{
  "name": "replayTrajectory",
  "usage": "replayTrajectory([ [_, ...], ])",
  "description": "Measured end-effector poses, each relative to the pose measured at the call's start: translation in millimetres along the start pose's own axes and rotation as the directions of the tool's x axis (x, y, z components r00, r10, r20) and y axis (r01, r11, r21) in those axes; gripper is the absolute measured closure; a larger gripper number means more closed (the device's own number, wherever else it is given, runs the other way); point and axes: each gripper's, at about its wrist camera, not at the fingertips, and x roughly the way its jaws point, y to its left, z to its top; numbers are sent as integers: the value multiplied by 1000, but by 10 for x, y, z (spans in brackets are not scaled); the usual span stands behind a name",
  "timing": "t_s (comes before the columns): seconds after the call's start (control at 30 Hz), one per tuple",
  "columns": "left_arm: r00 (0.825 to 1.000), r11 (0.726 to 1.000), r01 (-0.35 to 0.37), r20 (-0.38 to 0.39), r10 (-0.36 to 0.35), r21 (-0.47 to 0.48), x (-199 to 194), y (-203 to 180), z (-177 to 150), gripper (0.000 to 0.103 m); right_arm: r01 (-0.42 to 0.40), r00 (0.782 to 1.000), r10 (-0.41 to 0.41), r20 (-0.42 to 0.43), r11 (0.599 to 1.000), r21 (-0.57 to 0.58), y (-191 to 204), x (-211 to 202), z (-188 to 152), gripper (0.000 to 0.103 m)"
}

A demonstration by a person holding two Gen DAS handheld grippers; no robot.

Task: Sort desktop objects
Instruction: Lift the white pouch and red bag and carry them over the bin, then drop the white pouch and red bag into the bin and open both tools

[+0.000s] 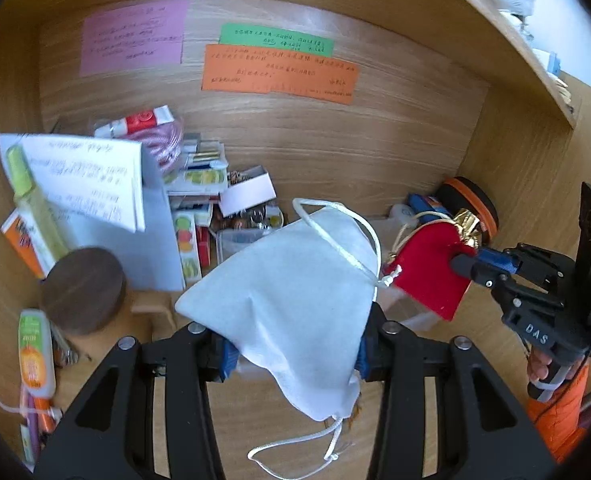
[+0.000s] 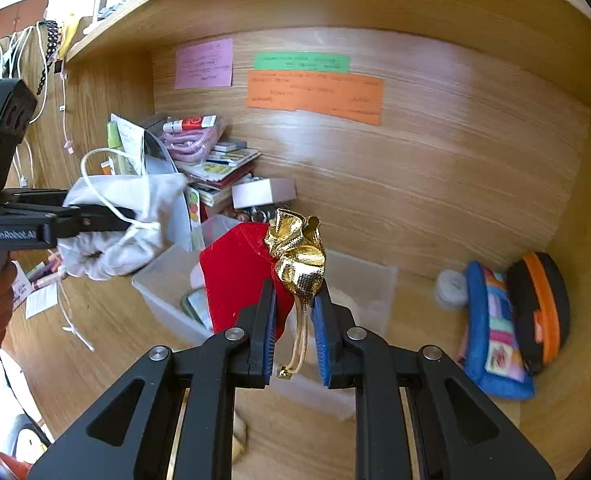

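The left gripper (image 1: 291, 356) clamps a white drawstring pouch (image 1: 291, 300), held above the table (image 1: 255, 432). The right gripper (image 2: 293, 320) pinches the gold neck of a red pouch (image 2: 239, 276) over a clear plastic bin (image 2: 167, 292). Only the right wrist view shows the bin clearly, plus a blue patchwork case (image 2: 491, 328) far right. Only the left wrist view shows a dark round wooden box (image 1: 81, 290) at near left.

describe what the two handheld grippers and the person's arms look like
Both are black angular frames with silver pivot bolts and blue finger pads. The left gripper reads "GenRobot.AI"; the right gripper reads "DAS". Bare hands grip the handles, with orange sleeves.
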Motion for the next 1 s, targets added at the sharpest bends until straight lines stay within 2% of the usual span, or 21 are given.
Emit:
replayTrajectory([
  [0.17, 1000, 1000, 1, -26, -1, -6, 291, 47, 160, 59, -16, 1000, 16, -23, 1000, -7, 64, 274, 119, 88],
  [0.33, 998, 1000, -17, -66, 17, -7, 640, 106, 251, 59, 8, 998, -8, -64, 1000, -11, 71, 534, 147, 88],
  [0.57, 989, 1000, -23, -148, 21, -13, 1086, 201, 190, 59, 21, 989, -24, -145, 1000, -20, 17, 901, 114, 88],
  [0.73, 982, 999, -41, -182, 42, 12, 1277, 200, 119, 59, 32, 980, -42, -196, 998, -53, 45, 1147, 45, 88],
  [1.0, 979, 999, -12, -204, 20, 42, 1372, 125, 26, 59, 37, 975, -44, -216, 999, -35, 16, 1311, -51, 85],
])
